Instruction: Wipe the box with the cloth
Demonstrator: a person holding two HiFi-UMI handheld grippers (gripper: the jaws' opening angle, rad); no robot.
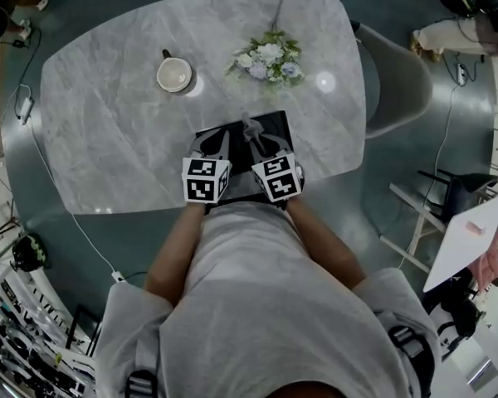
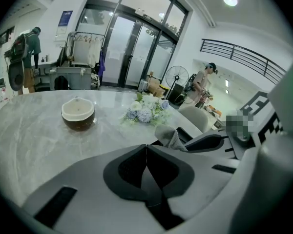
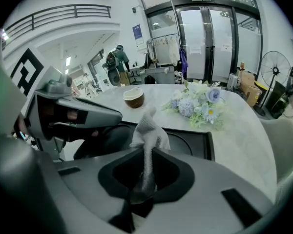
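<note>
**Cloth pinched, poised over the box**

Head view: The person stands at the near edge of an oval marble table (image 1: 108, 139). Both grippers are side by side over the black box (image 1: 275, 124), which lies close to that edge. A cup (image 1: 174, 75) and a flower bouquet (image 1: 268, 60) stand farther back, well apart from the box.

Left gripper view: The left gripper (image 2: 146, 152) has its jaws pressed together on nothing. It is probably waiting to steady the box.

Right gripper view: The right gripper (image 3: 145, 155) pinches the pale cloth (image 3: 149, 128) low down, so a loose tuft stands ahead of the tips as a wiping pad. The box lies just beyond; contact cannot be told. Behind are glass doors (image 3: 210, 38), a standing fan (image 3: 276, 67) and a railed balcony (image 3: 63, 13).
</note>
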